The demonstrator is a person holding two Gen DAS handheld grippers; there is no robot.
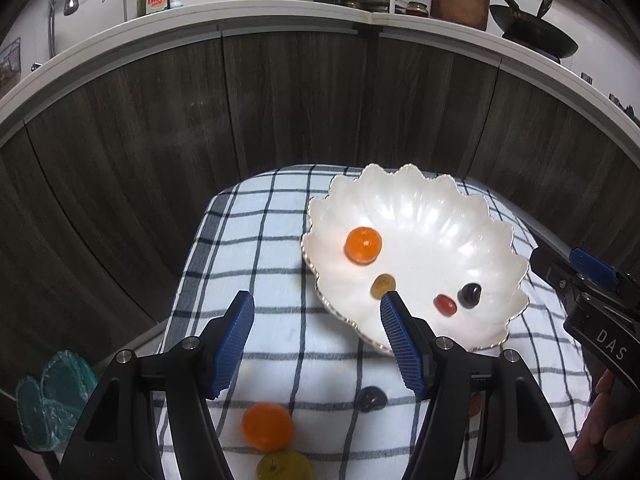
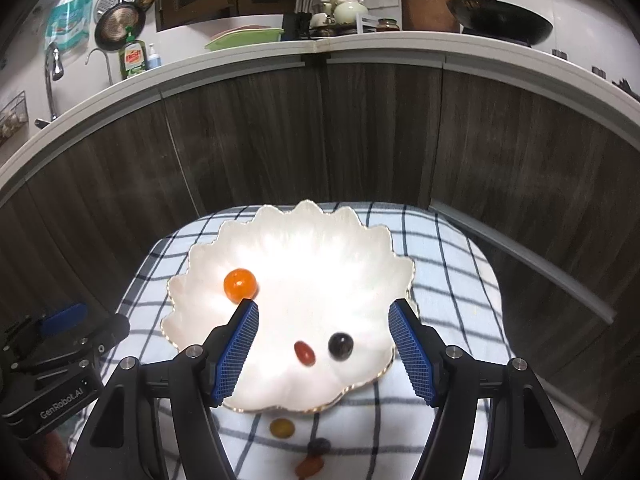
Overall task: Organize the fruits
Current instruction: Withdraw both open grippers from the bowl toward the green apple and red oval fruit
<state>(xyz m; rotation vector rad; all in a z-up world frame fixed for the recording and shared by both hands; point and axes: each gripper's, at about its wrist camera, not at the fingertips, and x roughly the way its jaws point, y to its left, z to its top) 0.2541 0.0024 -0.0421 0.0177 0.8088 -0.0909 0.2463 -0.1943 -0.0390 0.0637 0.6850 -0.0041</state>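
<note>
A white shell-shaped dish (image 1: 420,216) (image 2: 304,248) sits on a checked cloth. It holds an orange (image 1: 363,245) (image 2: 240,284), a small yellow-brown fruit (image 1: 383,285), a red fruit (image 1: 445,305) (image 2: 305,353) and a dark fruit (image 1: 469,295) (image 2: 340,346). Loose on the cloth lie another orange (image 1: 267,426), a greenish fruit (image 1: 284,466) and a dark fruit (image 1: 371,399). My left gripper (image 1: 317,300) hangs open over the cloth left of the dish, holding nothing. My right gripper (image 2: 323,306) is open above the dish's near half, also holding nothing.
The checked cloth (image 1: 260,240) covers a small table in front of dark wood cabinet fronts (image 2: 280,140). The counter above carries a wok (image 2: 504,20), a dish-soap bottle (image 2: 133,58) and crockery. A teal mesh object (image 1: 52,404) lies low at the left.
</note>
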